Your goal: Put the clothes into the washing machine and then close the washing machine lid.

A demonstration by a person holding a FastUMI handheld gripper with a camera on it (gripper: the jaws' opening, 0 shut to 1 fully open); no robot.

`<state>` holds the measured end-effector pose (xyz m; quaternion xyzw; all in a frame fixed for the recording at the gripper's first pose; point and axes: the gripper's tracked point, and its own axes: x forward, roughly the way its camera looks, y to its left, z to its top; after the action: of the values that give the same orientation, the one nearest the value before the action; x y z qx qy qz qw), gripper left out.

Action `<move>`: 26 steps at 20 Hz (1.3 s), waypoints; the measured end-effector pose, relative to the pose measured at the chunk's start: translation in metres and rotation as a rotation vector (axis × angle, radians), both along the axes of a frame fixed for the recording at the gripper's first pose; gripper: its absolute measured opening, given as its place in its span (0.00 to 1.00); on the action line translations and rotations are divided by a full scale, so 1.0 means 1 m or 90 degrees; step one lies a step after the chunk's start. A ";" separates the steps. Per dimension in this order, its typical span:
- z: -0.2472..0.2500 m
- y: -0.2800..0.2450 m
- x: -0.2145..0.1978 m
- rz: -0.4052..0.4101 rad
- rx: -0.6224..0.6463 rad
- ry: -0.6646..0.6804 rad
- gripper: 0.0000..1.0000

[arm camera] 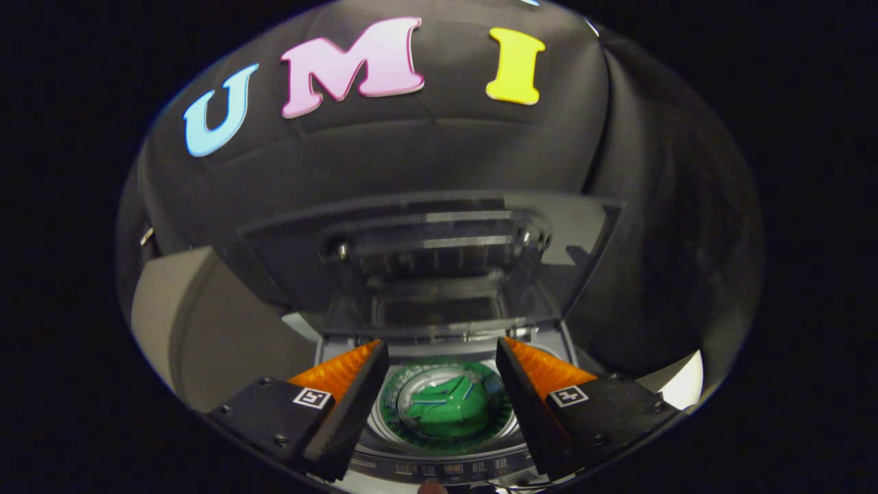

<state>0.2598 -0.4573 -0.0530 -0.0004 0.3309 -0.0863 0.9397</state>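
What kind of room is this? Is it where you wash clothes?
Probably a laundry corner set up in a booth. A top-loading washing machine stands with its lid raised, a green garment lies in its drum, and the open gripper hangs above it.

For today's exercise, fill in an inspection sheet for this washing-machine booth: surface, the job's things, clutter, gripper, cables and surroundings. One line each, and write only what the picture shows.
Surface: the washing machine top, with its control panel just ahead of the fingers; a pale grey object stands beside it.
Job's things: a green garment lies in the drum, seen between the fingers; the washing machine lid is raised, tilted back beyond the fingers.
Clutter: nothing seen.
Gripper: the gripper is open above the drum, both fingers apart and holding nothing.
Cables: nothing seen.
Surroundings: black cloth booth wall behind the lid.
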 end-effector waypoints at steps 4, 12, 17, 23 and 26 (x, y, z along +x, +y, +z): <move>0.057 -0.003 0.027 -0.002 -0.009 -0.058 0.99; 0.087 -0.005 0.087 0.006 -0.021 -0.080 0.99; 0.070 -0.004 0.124 0.009 -0.008 -0.065 0.99; 0.036 -0.012 0.132 0.014 -0.024 -0.020 0.99; 0.039 -0.012 0.125 0.015 -0.023 -0.025 0.99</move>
<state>0.3846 -0.4690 -0.0136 -0.0193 0.3107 -0.0814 0.9468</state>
